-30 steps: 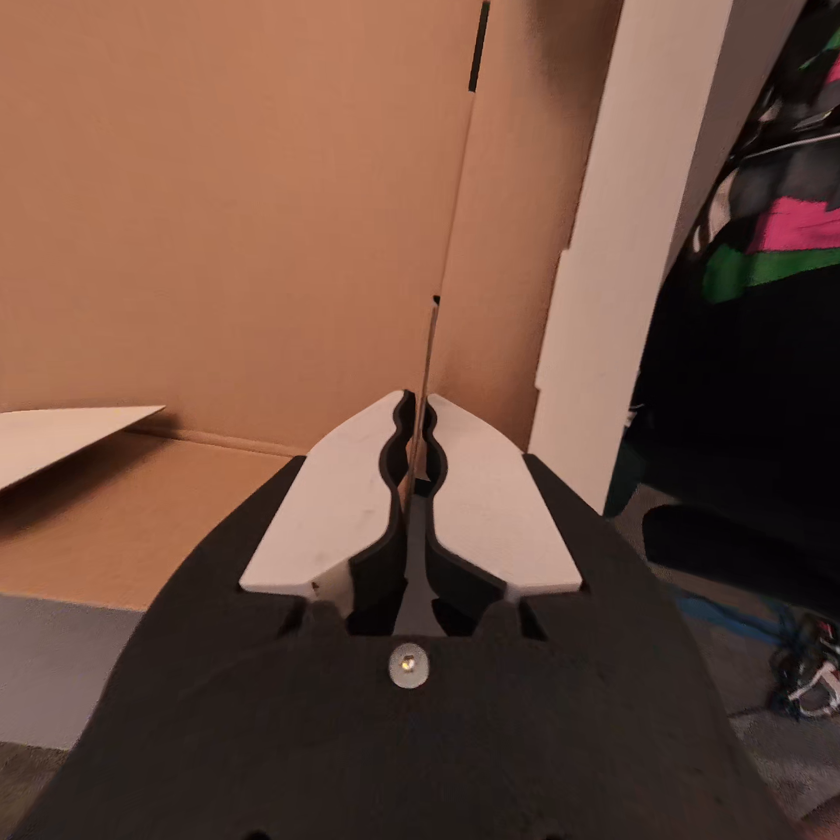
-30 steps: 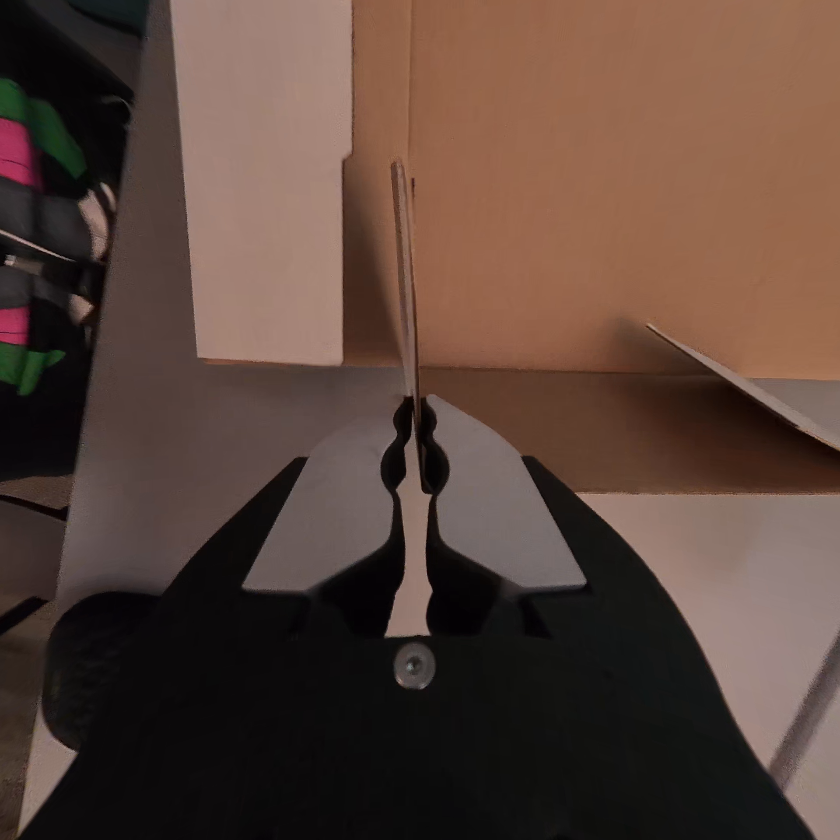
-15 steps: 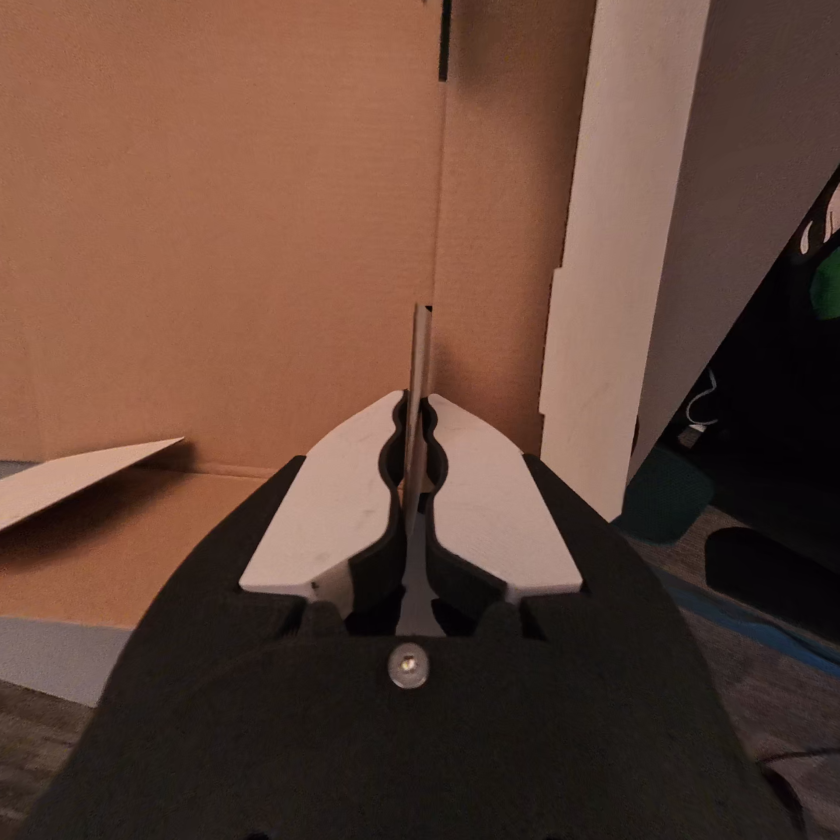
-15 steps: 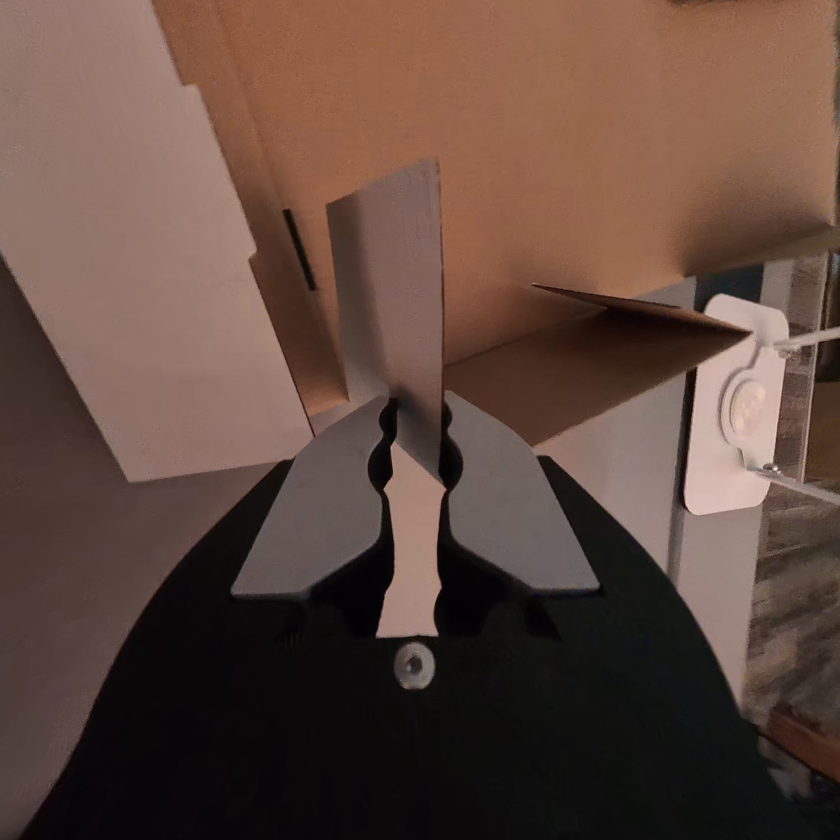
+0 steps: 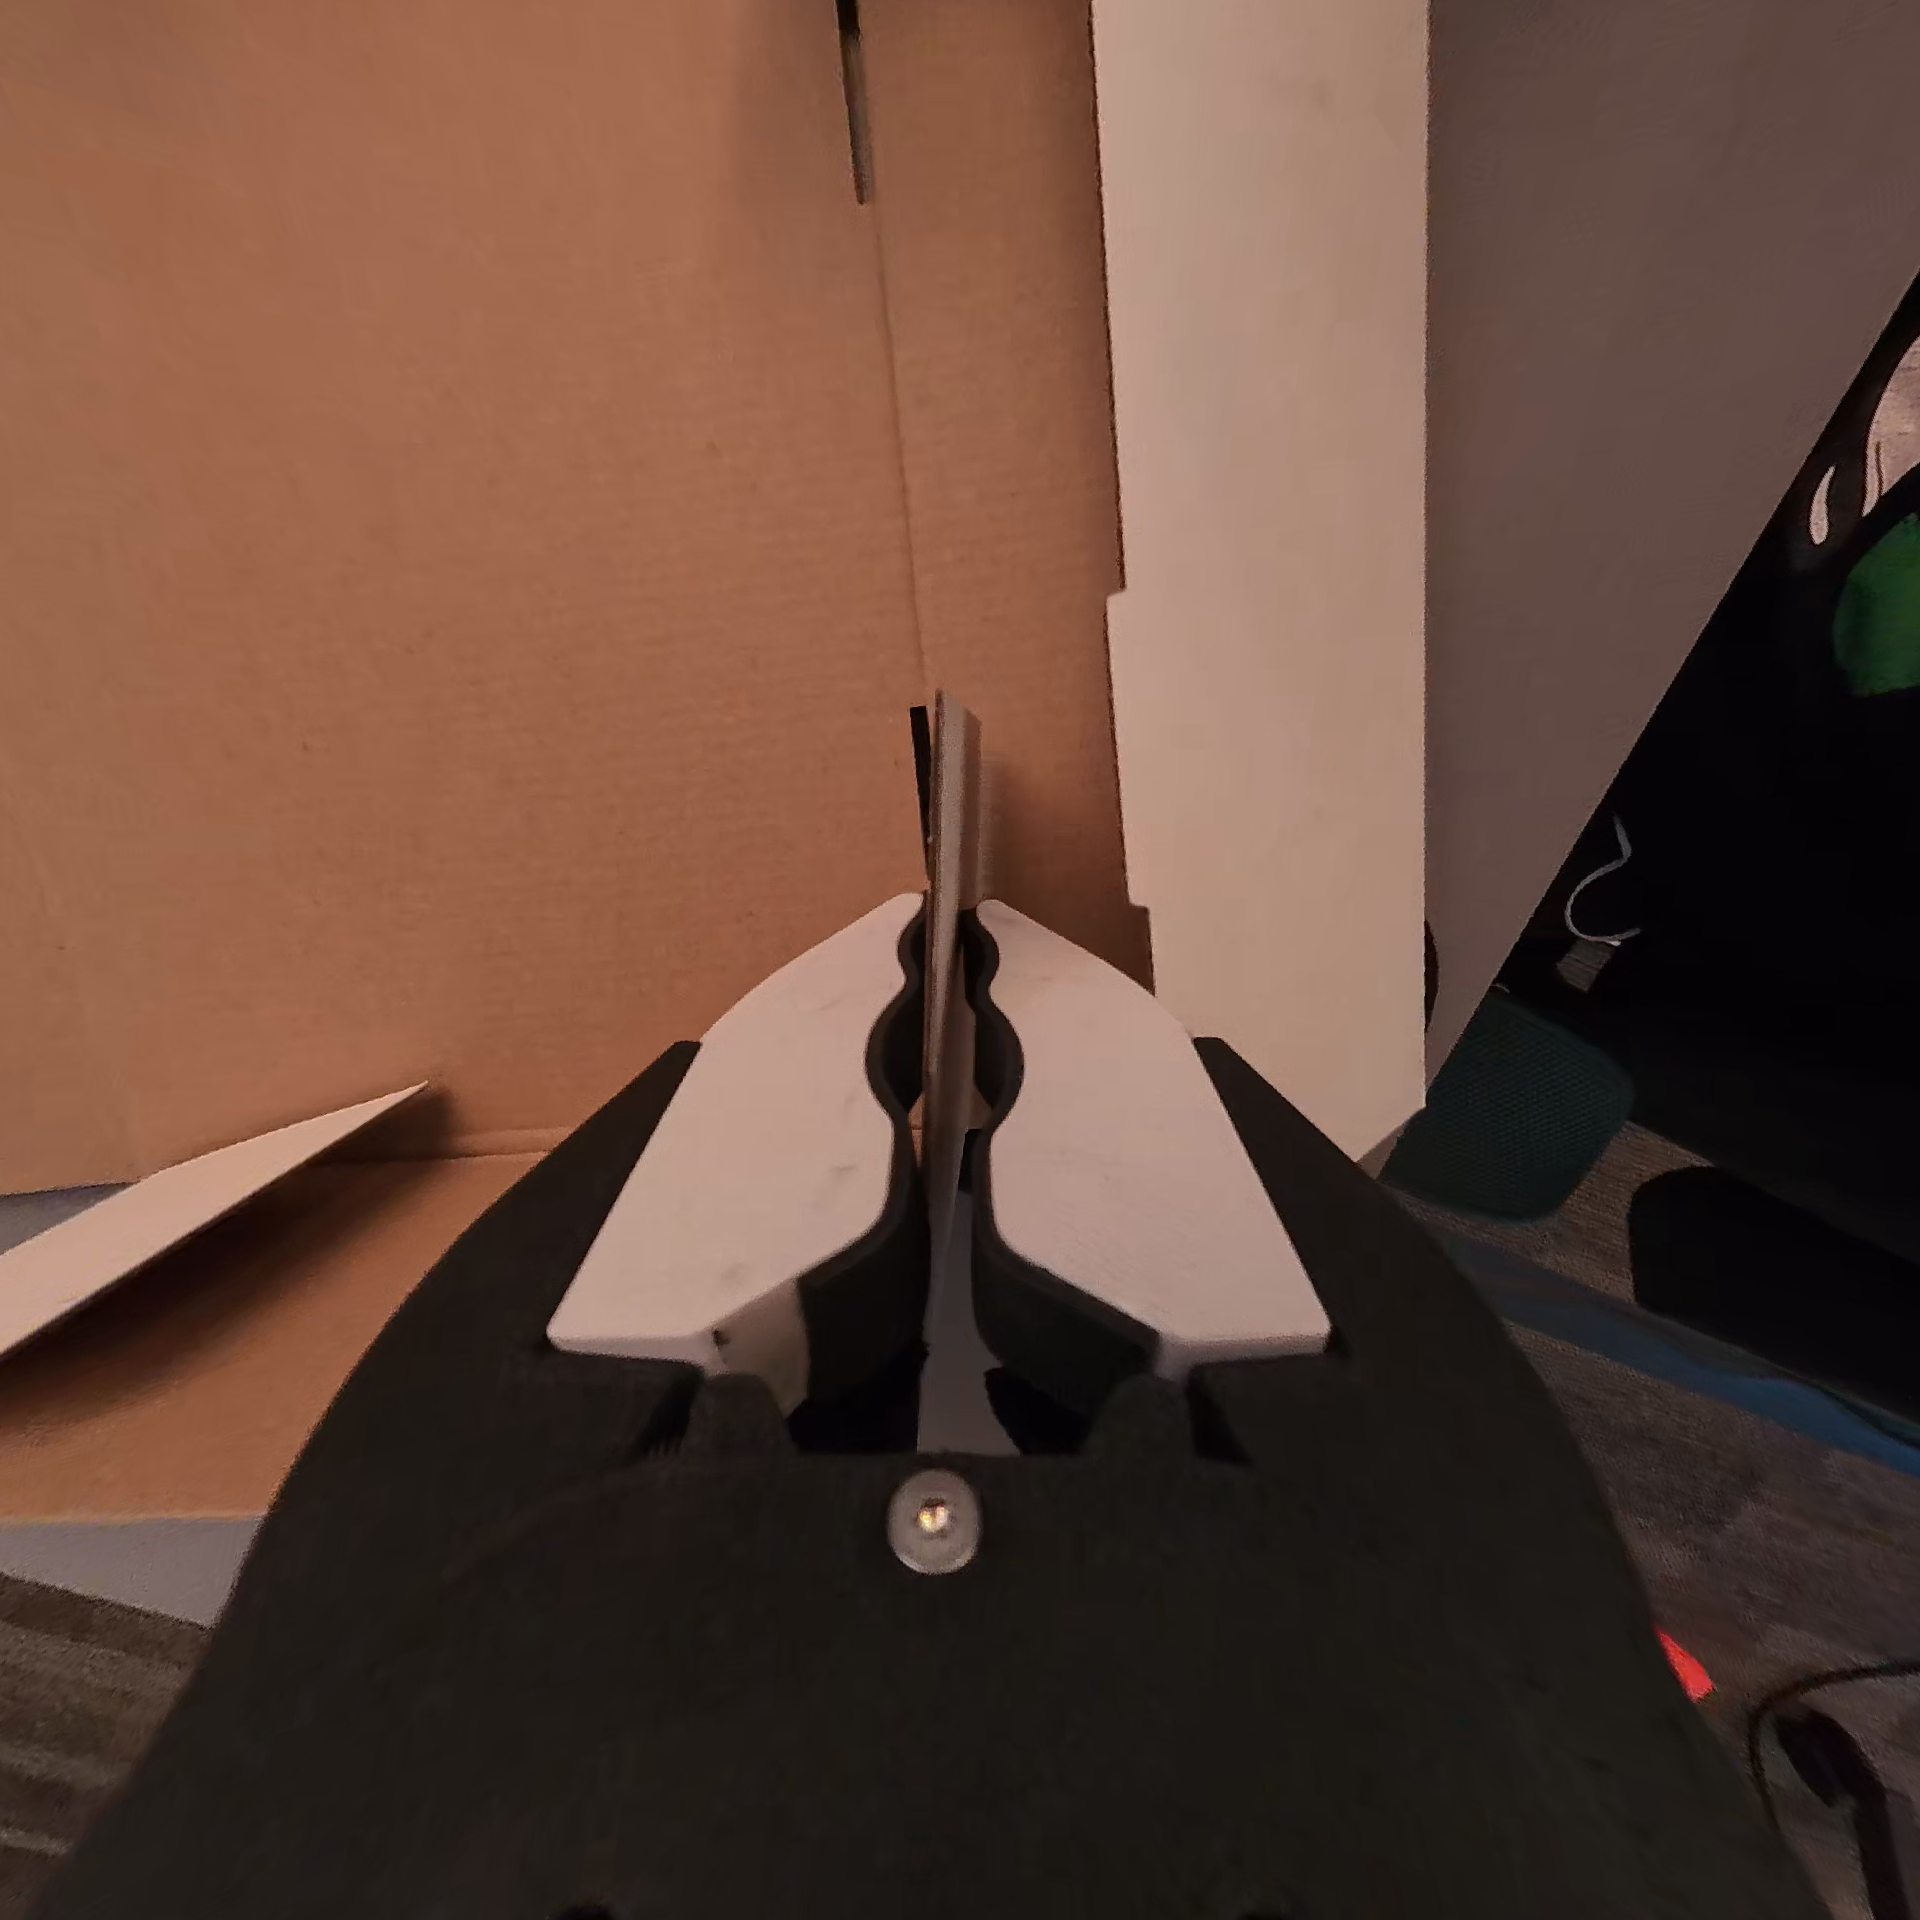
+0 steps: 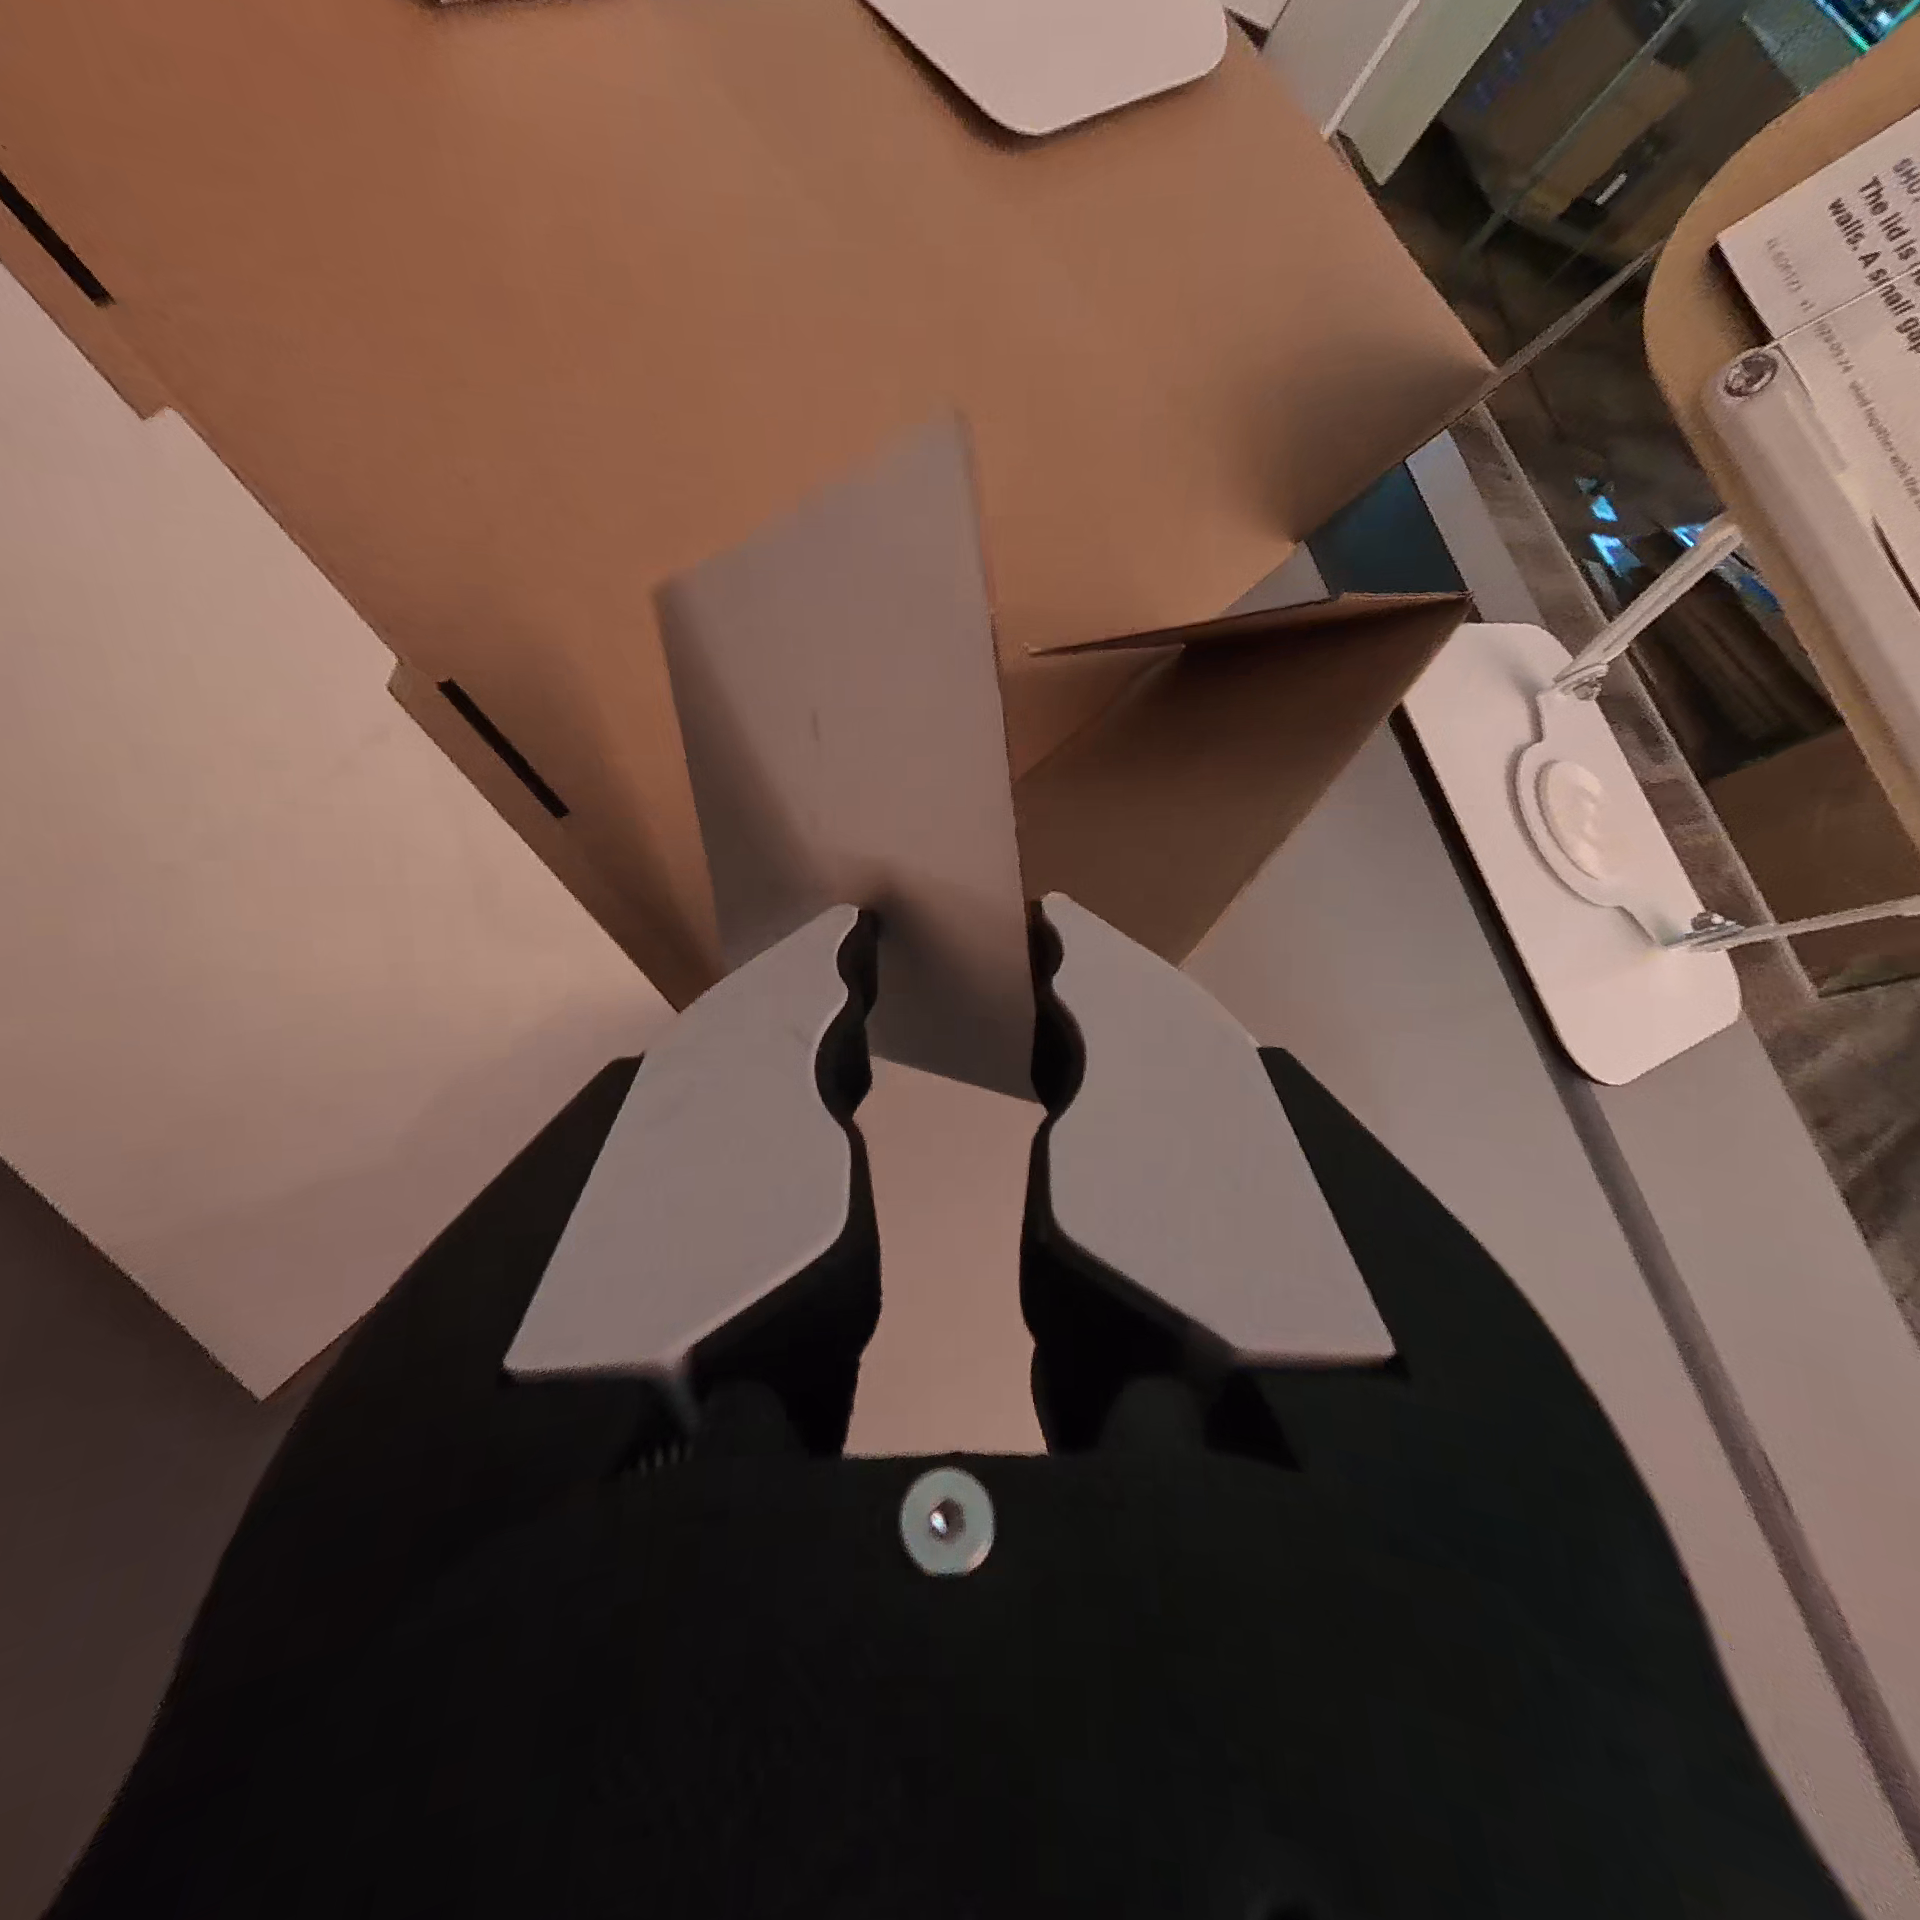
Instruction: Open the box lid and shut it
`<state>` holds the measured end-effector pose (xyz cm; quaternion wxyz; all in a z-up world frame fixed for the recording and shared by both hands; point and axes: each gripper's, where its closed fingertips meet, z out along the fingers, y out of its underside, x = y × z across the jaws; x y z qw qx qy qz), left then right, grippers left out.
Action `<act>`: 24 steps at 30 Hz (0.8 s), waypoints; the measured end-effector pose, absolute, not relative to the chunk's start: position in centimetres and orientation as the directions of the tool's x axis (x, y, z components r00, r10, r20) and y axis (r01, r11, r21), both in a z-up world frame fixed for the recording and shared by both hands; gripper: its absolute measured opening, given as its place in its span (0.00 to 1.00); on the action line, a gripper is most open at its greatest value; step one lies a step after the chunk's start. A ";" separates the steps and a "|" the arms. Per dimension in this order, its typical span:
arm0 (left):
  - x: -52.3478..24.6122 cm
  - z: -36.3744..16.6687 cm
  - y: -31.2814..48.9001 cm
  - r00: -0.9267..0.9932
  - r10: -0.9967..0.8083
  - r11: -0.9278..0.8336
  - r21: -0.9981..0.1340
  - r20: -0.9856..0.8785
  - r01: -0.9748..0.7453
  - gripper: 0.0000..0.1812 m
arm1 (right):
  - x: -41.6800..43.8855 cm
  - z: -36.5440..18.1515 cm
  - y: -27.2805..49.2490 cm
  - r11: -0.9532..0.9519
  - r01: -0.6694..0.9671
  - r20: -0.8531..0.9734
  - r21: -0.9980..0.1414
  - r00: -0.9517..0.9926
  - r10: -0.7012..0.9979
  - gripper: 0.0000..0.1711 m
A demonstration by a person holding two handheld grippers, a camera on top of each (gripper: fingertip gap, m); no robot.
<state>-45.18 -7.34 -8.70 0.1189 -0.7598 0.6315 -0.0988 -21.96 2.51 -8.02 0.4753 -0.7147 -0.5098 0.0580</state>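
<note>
The cardboard box is white outside and brown inside. Its lid (image 5: 468, 520) stands upright and open, filling the left wrist view. My left gripper (image 5: 951, 902) is shut on a thin side flap (image 5: 954, 790) of the lid, seen edge-on. A white outer flap (image 5: 1257, 520) stands to its right. In the right wrist view the brown lid (image 6: 727, 312) is tilted. My right gripper (image 6: 951, 909) is open, its fingers apart on either side of a grey flap (image 6: 842, 727) seen face-on. A small brown flap (image 6: 1247, 707) sticks out to the right.
A small loose flap (image 5: 208, 1195) lies low on the left. Dark bags and a green item (image 5: 1881, 613) sit on the carpet (image 5: 1662, 1558) at the right. A white mounting plate with wires (image 6: 1558, 831) and a printed sheet on a board (image 6: 1818, 208) are at the right.
My right gripper has opened and let go of the flap it was pinching, and its view has rolled and tilted upward. My left gripper still holds its flap and has shifted slightly.
</note>
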 end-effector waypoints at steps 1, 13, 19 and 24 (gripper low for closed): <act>-45.2 -8.7 -7.4 0.183 -0.983 -0.174 -0.305 0.001 -0.936 0.01 | -22.1 -7.9 2.4 -0.023 0.658 0.387 -0.752 0.470 0.793 0.16; -45.0 -8.9 -6.6 0.182 -0.983 -0.169 -0.288 -0.019 -0.943 0.01 | -25.1 -8.2 -0.7 0.252 0.853 0.520 -0.457 0.026 0.854 0.09; -44.9 -9.4 -6.2 0.170 -0.984 -0.152 -0.267 -0.048 -0.952 0.02 | -25.3 -7.9 -0.5 0.247 0.908 0.495 -0.338 -0.051 0.867 0.09; -44.5 -9.4 -6.1 0.144 -0.986 -0.120 -0.234 -0.087 -0.965 0.03 | -25.2 -8.8 -0.7 0.244 0.926 0.475 -0.289 -0.083 0.876 0.09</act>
